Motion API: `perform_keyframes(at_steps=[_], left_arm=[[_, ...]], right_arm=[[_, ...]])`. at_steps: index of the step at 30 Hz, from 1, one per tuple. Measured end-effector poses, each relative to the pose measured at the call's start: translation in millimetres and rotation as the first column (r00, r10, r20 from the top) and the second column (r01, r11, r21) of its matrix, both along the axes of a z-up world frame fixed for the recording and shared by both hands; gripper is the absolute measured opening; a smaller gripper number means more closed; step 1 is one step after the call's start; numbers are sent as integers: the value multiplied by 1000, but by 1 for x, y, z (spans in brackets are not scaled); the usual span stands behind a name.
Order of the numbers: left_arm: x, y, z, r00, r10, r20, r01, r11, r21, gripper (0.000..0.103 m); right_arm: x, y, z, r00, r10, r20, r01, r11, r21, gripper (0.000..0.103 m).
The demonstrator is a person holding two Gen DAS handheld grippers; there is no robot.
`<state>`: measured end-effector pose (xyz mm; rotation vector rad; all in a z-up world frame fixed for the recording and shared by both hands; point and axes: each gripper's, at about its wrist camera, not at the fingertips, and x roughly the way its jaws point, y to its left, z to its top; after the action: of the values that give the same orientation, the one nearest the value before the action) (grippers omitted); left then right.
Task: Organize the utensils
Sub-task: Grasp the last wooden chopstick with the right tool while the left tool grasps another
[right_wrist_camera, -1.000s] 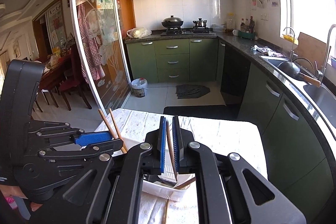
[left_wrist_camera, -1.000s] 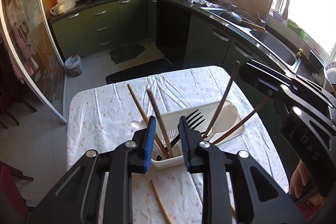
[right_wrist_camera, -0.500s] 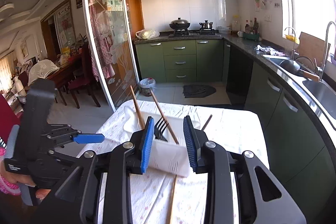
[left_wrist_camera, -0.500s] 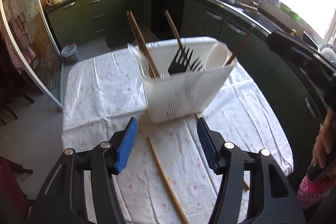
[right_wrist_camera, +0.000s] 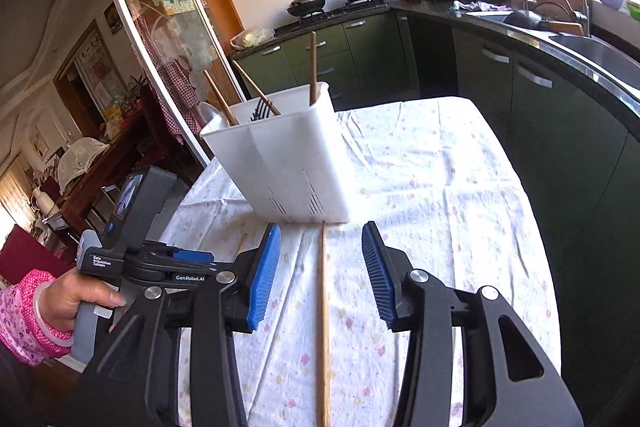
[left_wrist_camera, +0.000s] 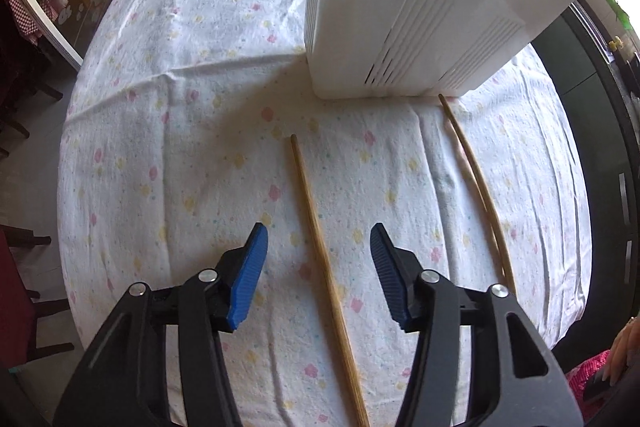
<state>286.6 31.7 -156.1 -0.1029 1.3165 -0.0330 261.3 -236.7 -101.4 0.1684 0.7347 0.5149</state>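
White ribbed plastic forms the tall, slotted utensil caddy (right_wrist_camera: 286, 163) standing on your flower-print cotton tablecloth (left_wrist_camera: 168, 131). Inside it you can count three wooden chopsticks (right_wrist_camera: 312, 67), one black fork (right_wrist_camera: 262, 109) and one pale spoon (right_wrist_camera: 210, 115). Two more slim bamboo chopsticks lie loose on the cloth: one (left_wrist_camera: 324, 267) runs between the spread blue ridged pads of your left gripper (left_wrist_camera: 318, 279), the other (right_wrist_camera: 323, 315) lies between the parted pads of your right gripper (right_wrist_camera: 322, 275), its far tip touching the caddy's base. Both grippers are empty.
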Motion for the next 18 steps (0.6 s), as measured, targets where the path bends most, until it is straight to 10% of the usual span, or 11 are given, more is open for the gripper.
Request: perform_keyframes(at_steps=[12,18], left_arm=[[3,-17,-8,1000,9,-21,-8,997,77,8],[-2,-6,-8,1000,0,-12,1,1000,22,7]], right_arm=[[30,38,-33,994,54,-98,-69,986,-154,52],[63,63,-78,963,130,-236,-180,962,-205,56]])
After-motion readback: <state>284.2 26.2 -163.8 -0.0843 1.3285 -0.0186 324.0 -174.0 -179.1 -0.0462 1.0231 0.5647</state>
